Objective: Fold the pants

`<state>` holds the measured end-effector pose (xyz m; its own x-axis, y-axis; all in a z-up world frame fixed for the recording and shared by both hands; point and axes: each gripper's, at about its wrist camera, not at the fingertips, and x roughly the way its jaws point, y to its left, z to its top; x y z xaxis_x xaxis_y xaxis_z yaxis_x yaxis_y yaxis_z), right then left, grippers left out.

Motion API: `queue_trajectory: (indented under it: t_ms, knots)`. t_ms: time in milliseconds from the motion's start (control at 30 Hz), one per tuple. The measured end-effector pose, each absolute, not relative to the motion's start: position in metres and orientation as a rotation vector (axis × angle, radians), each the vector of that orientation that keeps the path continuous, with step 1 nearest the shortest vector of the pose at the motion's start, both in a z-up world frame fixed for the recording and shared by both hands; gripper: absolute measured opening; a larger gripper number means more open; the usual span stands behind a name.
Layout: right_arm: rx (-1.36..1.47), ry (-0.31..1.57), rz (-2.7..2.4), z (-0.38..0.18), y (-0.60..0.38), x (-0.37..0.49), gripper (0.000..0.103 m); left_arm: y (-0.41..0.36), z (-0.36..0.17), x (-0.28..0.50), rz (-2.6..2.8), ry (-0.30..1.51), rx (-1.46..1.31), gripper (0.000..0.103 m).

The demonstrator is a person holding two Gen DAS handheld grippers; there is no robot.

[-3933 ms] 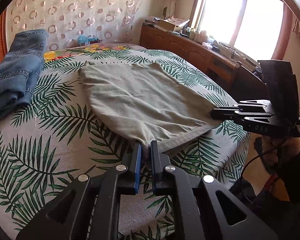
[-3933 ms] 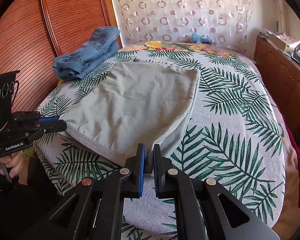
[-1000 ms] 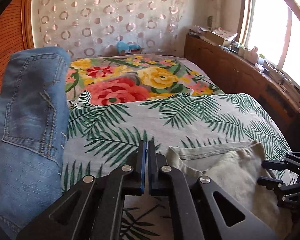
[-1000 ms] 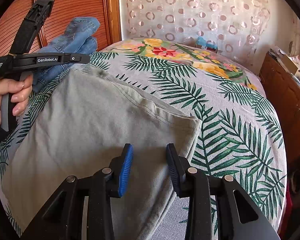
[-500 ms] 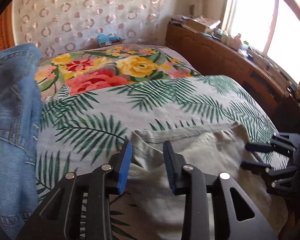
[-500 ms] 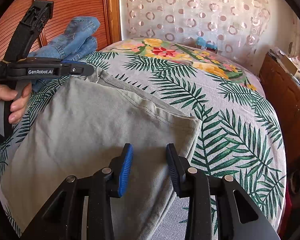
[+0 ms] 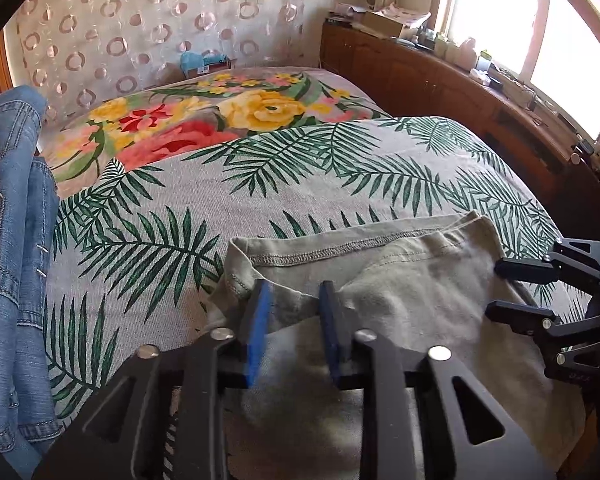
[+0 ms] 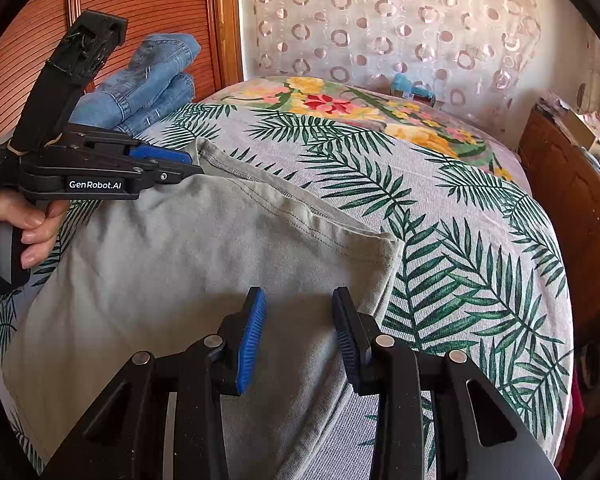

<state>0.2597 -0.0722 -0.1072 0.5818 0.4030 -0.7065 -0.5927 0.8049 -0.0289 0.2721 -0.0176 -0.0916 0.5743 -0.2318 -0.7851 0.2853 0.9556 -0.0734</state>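
**Left jaws closing on the pants' corner**

The left gripper [image 7: 294, 292] has its blue pads either side of a raised fold of the grey-green pants [image 7: 400, 280], just behind the stitched hem. Its jaws are closing, and the cloth bunches against both pads. Half a second ago these jaws stood wider at the hem's edge with the cloth flat; now they sit further over the garment. The right gripper [image 8: 298, 296] has not moved: its pads are well apart above the cloth near the far folded corner, gripping nothing.

From the right wrist view the left gripper is seen side-on, so its gap cannot be judged there. The near part of the pants is cut off behind both gripper bodies. A hand [image 8: 16, 224] holds the left handle.

The pants lie flat on the palm-leaf bed cover [image 7: 300, 168], with folded blue jeans [image 7: 8, 240] beside them.
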Motion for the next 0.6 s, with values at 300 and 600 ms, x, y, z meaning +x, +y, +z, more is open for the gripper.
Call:
queue_trajectory:
  t_ms: [300, 600]
  knots:
    - [-0.275, 0.748, 0.590, -0.107, -0.072, 0.260, 0.036, 0.024, -0.058, 0.273, -0.228, 0.759, -0.100, 0.005]
    - [-0.278, 0.748, 0.589, -0.107, -0.073, 0.260, 0.036, 0.014, -0.069, 0.281, -0.201, 0.799, -0.057, 0.006]
